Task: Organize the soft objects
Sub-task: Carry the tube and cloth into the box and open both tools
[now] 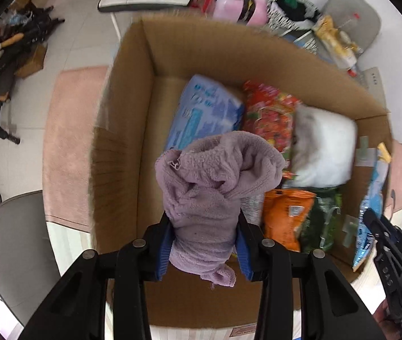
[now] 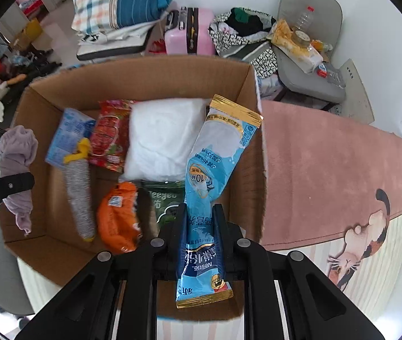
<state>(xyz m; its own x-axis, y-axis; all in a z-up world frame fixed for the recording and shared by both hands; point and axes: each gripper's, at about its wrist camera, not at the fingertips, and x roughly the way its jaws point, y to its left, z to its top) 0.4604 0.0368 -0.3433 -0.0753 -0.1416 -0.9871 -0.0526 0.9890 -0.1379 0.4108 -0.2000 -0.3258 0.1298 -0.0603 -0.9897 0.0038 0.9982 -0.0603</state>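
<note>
My left gripper point(image 1: 204, 233) is shut on a lilac fleece cloth point(image 1: 215, 181) and holds it above the left half of an open cardboard box point(image 1: 133, 90). The cloth also shows in the right wrist view point(image 2: 16, 153) at the box's left wall. My right gripper point(image 2: 200, 221) is shut on a blue Nestle milk powder pouch point(image 2: 217, 164), held over the box's right side. In the box lie a blue packet point(image 2: 67, 136), a red snack bag point(image 2: 110, 136), a white pillow point(image 2: 164, 138), an orange bag point(image 2: 118, 218), a green bag point(image 2: 164, 198) and a grey rolled sock point(image 2: 79, 195).
The box stands on a pink rug point(image 2: 328, 175) with a cat picture. Behind it are a pink case point(image 2: 189, 31), folded bedding point(image 2: 116, 2), a patterned bag point(image 2: 243, 31) and a grey chair point(image 2: 308, 65) with bottles. Another grey chair point(image 1: 11, 243) stands at left.
</note>
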